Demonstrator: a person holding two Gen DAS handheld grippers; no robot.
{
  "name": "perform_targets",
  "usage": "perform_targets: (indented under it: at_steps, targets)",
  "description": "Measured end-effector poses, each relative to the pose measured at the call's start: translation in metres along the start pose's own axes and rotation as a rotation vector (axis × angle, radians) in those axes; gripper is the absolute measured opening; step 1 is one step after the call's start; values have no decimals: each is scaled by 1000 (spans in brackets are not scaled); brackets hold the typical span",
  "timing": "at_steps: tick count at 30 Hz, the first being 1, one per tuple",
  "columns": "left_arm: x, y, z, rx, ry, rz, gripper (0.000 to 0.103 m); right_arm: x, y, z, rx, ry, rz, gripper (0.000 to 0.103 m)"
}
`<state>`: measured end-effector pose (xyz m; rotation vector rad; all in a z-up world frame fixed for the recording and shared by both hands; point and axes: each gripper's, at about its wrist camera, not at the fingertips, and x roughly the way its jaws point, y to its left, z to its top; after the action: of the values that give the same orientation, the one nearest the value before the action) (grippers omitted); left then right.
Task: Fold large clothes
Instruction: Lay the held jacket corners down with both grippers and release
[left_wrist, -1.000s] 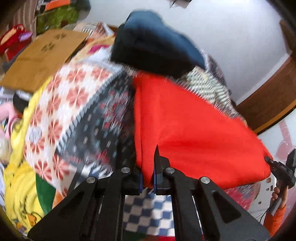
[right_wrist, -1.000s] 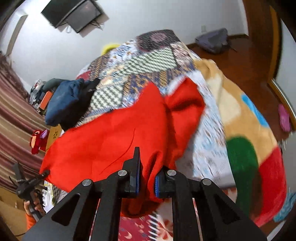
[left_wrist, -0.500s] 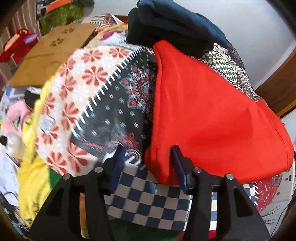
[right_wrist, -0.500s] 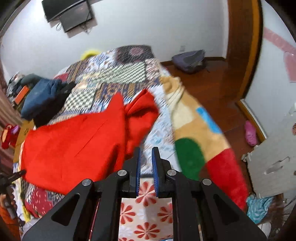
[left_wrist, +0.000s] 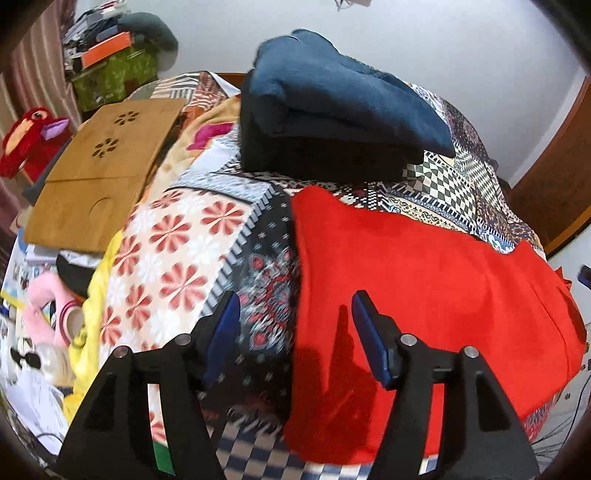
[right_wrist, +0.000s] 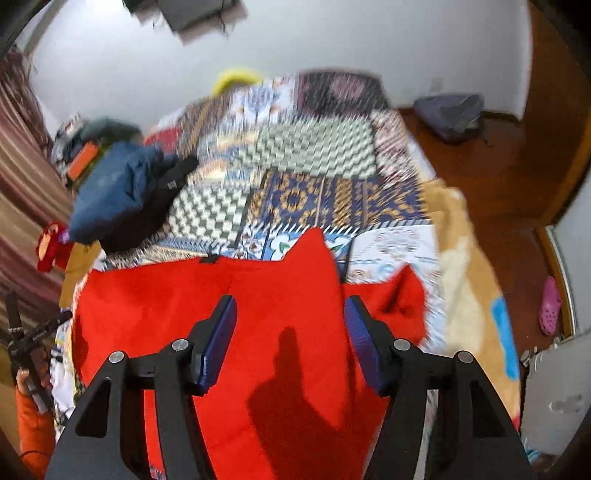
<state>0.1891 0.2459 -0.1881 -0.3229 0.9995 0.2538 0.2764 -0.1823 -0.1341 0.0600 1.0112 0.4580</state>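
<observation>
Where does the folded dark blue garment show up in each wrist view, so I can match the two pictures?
Left wrist: the blue garment sits top centre, on a black one, beyond the far edge of the red cloth.
Right wrist: the blue garment sits left of centre, up and left of the red cloth.
Shared landmark: the red plush toy at the left edge of both views.

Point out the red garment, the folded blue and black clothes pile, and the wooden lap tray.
red garment (left_wrist: 424, 288), left wrist view, on its flat middle.
folded blue and black clothes pile (left_wrist: 332, 96), left wrist view, on the blue top layer.
wooden lap tray (left_wrist: 99, 173), left wrist view, on its bare board.
</observation>
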Motion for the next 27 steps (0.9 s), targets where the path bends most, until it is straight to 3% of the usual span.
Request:
perform_targets:
  at_steps: [5, 8, 9, 10, 11, 12, 17, 21, 23, 27]
  targets:
    - [27, -18, 11, 41, 32, -6, 63, 61, -15, 21, 11, 188, -22, 57]
    - [41, -22, 14, 44, 53, -7, 63, 80, -26, 24, 53, 249, -10, 53]
    - [46, -23, 15, 43, 58, -10, 63, 80, -27, 25, 55, 239, -4, 45]
    - [49, -24, 16, 42, 62, -11, 63, 80, -26, 25, 44, 230, 3, 26]
    - [52, -24, 16, 40, 64, -11, 63, 80, -25, 24, 38, 228, 8, 14]
    - [53, -24, 17, 38, 66, -12, 64, 78, -24, 23, 35, 219, 15, 10]
    - [50, -26, 23, 30, 64, -14, 64, 48, -9, 22, -27, 61, -47, 10]
    - [35, -35, 29, 59, 43, -19, 64, 5, -1, 26, -14, -71, -30, 10]
    - [29, -43, 30, 79, 28, -26, 69, -6, -3, 26, -21, -102, -55, 10]
    - [36, -54, 22, 108, 30, -25, 74, 1, -23, 22, -1, -81, -132, 10]
